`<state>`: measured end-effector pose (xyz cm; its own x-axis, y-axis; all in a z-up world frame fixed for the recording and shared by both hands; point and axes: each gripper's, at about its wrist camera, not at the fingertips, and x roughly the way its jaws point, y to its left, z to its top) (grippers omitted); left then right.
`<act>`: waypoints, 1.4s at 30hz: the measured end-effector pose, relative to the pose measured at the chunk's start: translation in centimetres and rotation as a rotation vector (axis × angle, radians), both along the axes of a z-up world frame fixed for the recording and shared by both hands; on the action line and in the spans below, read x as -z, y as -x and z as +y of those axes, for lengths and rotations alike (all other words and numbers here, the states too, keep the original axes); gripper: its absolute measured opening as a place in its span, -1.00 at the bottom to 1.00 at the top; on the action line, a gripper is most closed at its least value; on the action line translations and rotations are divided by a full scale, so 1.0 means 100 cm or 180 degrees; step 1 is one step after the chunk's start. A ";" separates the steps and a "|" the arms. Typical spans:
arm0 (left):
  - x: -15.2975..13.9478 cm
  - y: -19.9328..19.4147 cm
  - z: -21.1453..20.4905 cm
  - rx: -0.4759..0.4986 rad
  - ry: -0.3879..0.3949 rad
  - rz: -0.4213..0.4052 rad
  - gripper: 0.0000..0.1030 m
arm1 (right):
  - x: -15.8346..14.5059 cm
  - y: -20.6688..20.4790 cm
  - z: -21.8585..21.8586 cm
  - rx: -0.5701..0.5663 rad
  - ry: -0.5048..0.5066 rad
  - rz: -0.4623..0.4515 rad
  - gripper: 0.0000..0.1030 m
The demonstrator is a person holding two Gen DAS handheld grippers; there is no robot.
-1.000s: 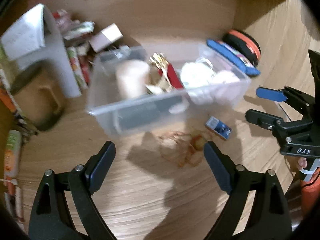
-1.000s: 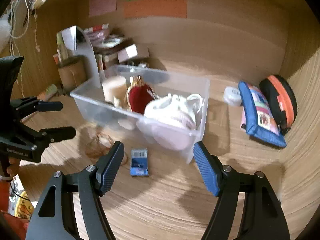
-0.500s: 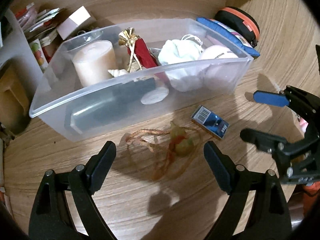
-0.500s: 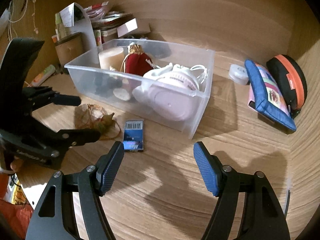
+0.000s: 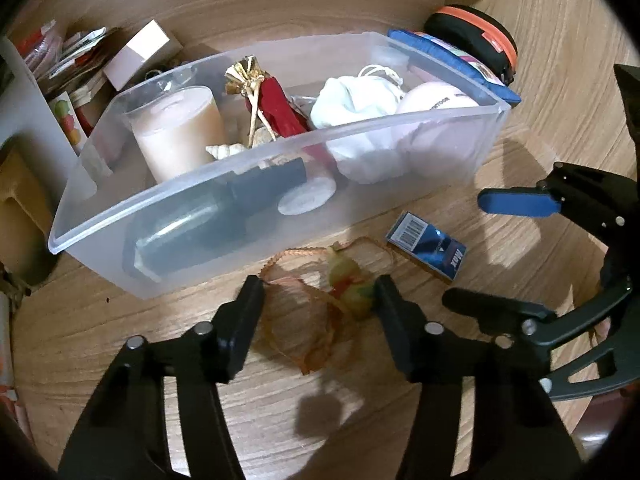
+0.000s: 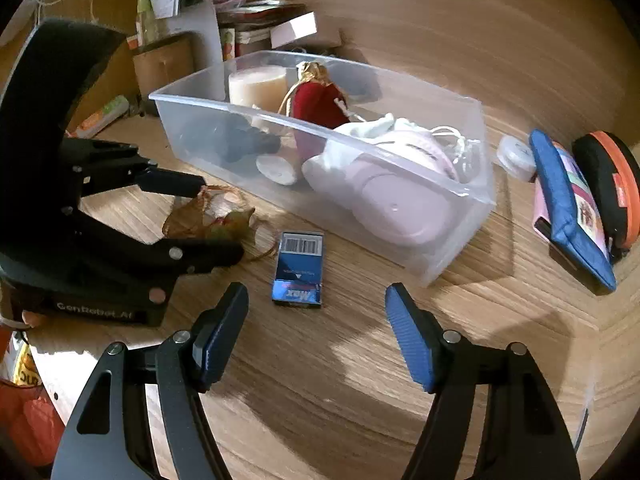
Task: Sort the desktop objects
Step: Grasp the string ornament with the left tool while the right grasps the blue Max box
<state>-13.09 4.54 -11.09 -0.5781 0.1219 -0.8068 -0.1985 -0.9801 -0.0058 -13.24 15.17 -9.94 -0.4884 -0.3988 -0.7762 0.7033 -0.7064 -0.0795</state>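
Note:
A clear plastic bin [image 5: 256, 208] [image 6: 400, 156] on the wooden desk holds a candle [image 5: 176, 128], a red pouch [image 5: 276, 108], white and pink items and a dark object. An orange mesh bag [image 5: 316, 312] [image 6: 208, 216] with a small green-yellow thing inside lies in front of the bin. My left gripper [image 5: 320, 300] [image 6: 212, 216] is open, its fingers on either side of the bag at desk level. A blue card box [image 5: 428, 246] [image 6: 300, 268] lies beside the bag. My right gripper [image 6: 316, 332] [image 5: 472, 252] is open and empty, just short of the box.
A blue pouch [image 6: 568, 208] and a black-and-orange case [image 6: 612, 188] lie right of the bin, with a small white round tin [image 6: 516, 152]. Boxes, packets and a grey stand [image 6: 204, 32] crowd the back left. A wooden wall stands behind.
My left gripper has dropped forward onto the mesh bag and its fingers have narrowed around it. My right gripper has moved closer to the blue box.

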 end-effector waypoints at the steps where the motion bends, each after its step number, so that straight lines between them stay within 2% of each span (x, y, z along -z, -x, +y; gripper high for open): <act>1: 0.000 0.000 0.000 0.0002 -0.0001 0.0013 0.01 | 0.001 0.000 -0.001 -0.0005 -0.0016 0.0003 0.29; 10: -0.001 0.000 0.001 0.0091 -0.0014 0.0061 -0.38 | 0.006 0.009 -0.011 -0.0036 0.0000 -0.0073 -0.08; 15: -0.001 0.000 -0.003 0.0067 -0.0061 0.0087 -0.51 | 0.006 0.007 -0.017 -0.0123 0.0079 -0.0148 -0.52; 19: -0.001 0.000 -0.007 0.0006 -0.0116 0.0079 -0.63 | 0.006 0.005 -0.019 -0.0117 0.0110 -0.0184 -0.52; 30: -0.009 -0.020 -0.021 -0.0116 -0.0135 0.0177 -0.63 | -0.013 -0.005 -0.007 -0.0030 0.0298 -0.0117 -0.52; 38: -0.034 -0.035 -0.038 -0.0201 -0.0188 0.0345 -0.63 | -0.038 -0.012 0.005 0.0008 0.0499 -0.0040 -0.52; 42: -0.048 -0.038 -0.049 -0.0239 -0.0293 0.0370 -0.63 | -0.050 -0.013 0.007 0.0032 0.0560 0.0032 -0.52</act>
<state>-9.34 -0.31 -6.31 -0.6771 0.1452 -0.7214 -0.1294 -0.9886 -0.0775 -11.95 15.89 -4.95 -0.5005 -0.5232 -0.6897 0.6959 -0.7171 0.0389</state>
